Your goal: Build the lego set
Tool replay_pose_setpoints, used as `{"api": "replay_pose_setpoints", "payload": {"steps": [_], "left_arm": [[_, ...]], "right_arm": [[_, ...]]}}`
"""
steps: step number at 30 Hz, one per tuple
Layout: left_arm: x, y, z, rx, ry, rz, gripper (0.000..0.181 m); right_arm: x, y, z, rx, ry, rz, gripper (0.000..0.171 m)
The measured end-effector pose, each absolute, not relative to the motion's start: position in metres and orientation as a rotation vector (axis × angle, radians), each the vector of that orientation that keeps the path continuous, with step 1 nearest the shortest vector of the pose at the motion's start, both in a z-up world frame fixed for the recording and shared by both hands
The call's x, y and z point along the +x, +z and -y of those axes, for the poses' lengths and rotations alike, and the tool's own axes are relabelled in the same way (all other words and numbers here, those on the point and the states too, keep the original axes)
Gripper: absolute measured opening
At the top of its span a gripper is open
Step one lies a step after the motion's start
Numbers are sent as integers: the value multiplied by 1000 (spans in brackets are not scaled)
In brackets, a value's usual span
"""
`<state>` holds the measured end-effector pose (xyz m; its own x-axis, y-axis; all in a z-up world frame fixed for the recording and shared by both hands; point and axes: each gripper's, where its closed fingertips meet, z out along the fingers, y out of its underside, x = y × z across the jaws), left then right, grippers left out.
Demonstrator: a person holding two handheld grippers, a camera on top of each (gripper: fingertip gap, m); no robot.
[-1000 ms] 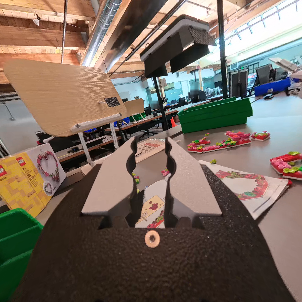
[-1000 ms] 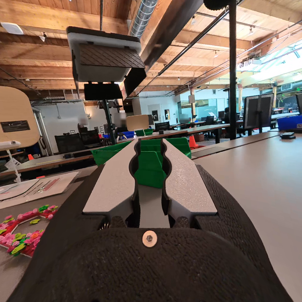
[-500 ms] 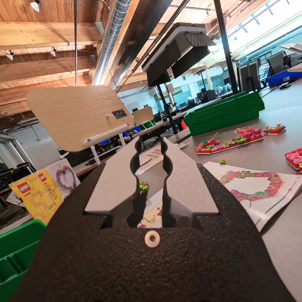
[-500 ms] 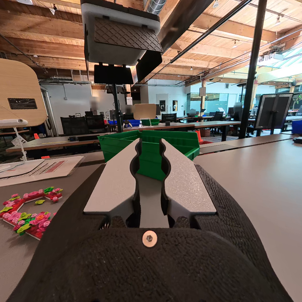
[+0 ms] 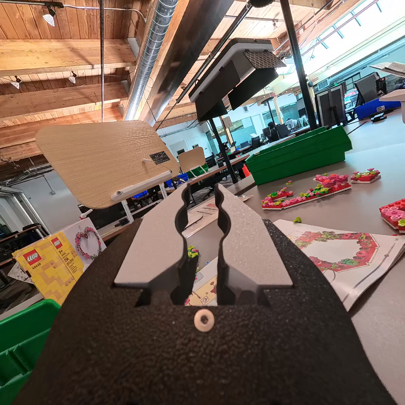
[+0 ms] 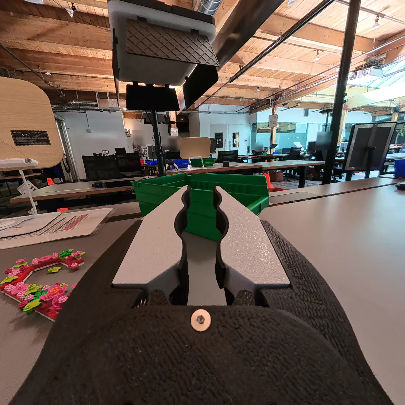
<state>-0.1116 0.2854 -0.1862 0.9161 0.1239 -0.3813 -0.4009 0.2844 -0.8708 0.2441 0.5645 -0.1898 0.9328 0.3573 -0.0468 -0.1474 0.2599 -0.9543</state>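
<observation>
My left gripper (image 5: pixel 201 186) is open and empty, held above the grey table. Under its jaws lie a small green-and-pink flower piece (image 5: pixel 192 251) and the open instruction booklet (image 5: pixel 341 247). Red lego strips with pink and green flowers (image 5: pixel 306 195) lie to the right, with another red section (image 5: pixel 394 217) at the view's right edge. My right gripper (image 6: pixel 201 189) is open and empty, pointing at a green bin (image 6: pixel 157 192). Flowered red sections (image 6: pixel 39 282) lie to its left.
A wooden book stand (image 5: pixel 105 162) stands at the back left, the yellow set box (image 5: pixel 54 260) below it. A green bin (image 5: pixel 300 157) sits at the back, another (image 5: pixel 17 339) at the near left. A laminated sheet (image 6: pixel 54 223) lies under the stand's base. The left gripper's tips are roughly 45 centimetres from the right gripper's. Measured from the fingertips, the red section (image 5: pixel 394 217) is 20 centimetres or so from the left gripper and 30 centimetres from the right.
The left gripper has tipped upward and its jaws have narrowed a little. The right gripper has moved toward the green bin and swung slightly left, showing more of the flowered sections.
</observation>
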Motion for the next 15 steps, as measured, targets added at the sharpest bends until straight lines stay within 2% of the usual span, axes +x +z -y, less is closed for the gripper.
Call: {"api": "replay_pose_setpoints", "payload": {"steps": [15], "left_arm": [[-117,-183,-282,-1225,346,-225,18]], "right_arm": [[245,-191,-566,-1271,354,186,17]]}}
